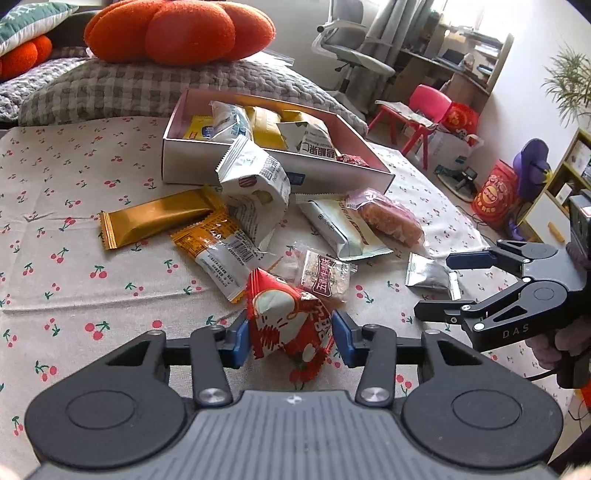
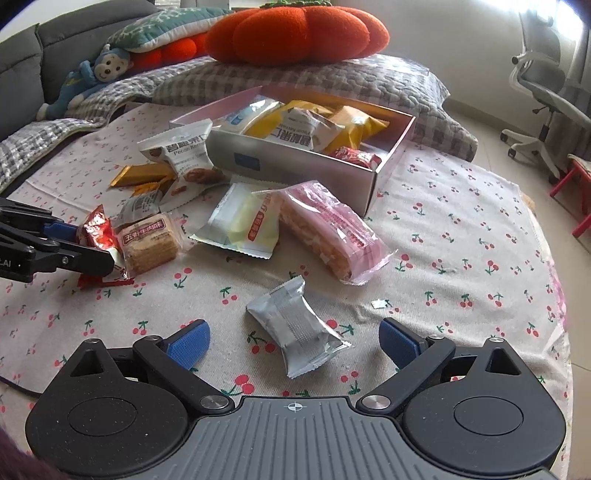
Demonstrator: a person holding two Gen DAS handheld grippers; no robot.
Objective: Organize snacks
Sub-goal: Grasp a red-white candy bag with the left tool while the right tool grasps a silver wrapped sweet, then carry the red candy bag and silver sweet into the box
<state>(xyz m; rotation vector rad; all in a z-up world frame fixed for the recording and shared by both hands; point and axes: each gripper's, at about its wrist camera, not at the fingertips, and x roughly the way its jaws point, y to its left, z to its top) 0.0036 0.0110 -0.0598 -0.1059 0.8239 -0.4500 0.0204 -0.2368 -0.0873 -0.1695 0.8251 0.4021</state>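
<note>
The left gripper (image 1: 291, 338) has its 2 blue pads against the sides of a red snack packet (image 1: 291, 325), which stands crumpled between them on the cherry-print cloth (image 1: 74, 266); the jaws are narrowed onto it, grasping it. The right gripper (image 2: 295, 345) is spread wide and holds nothing: a small silver packet (image 2: 299, 332) lies on the cloth between its pads, apart from both.

The left wrist view shows the right gripper (image 1: 439, 286) from the side, jaws parted above the silver packet (image 1: 432, 275), with "DAS" on its body. It also shows a red child's chair (image 1: 421, 114) and a desk by the window. The right wrist view shows the left gripper (image 2: 92, 245) at its left edge, closed on the red packet (image 2: 98, 232), and a blue monkey toy (image 2: 92, 77) on the sofa, which the other view lacks.

Both views show the open box (image 1: 258, 162) already holding several packets, an orange pumpkin cushion (image 1: 181, 29) behind it, and loose snacks in front: a gold bar (image 1: 159, 218), a pink-wrapped cake (image 2: 332, 232), and a white bag (image 2: 184, 158) reading "Pecan Ker…" beneath Chinese characters. A cracker pack (image 2: 149, 245), touching the red packet, carries a red label in Chinese.
</note>
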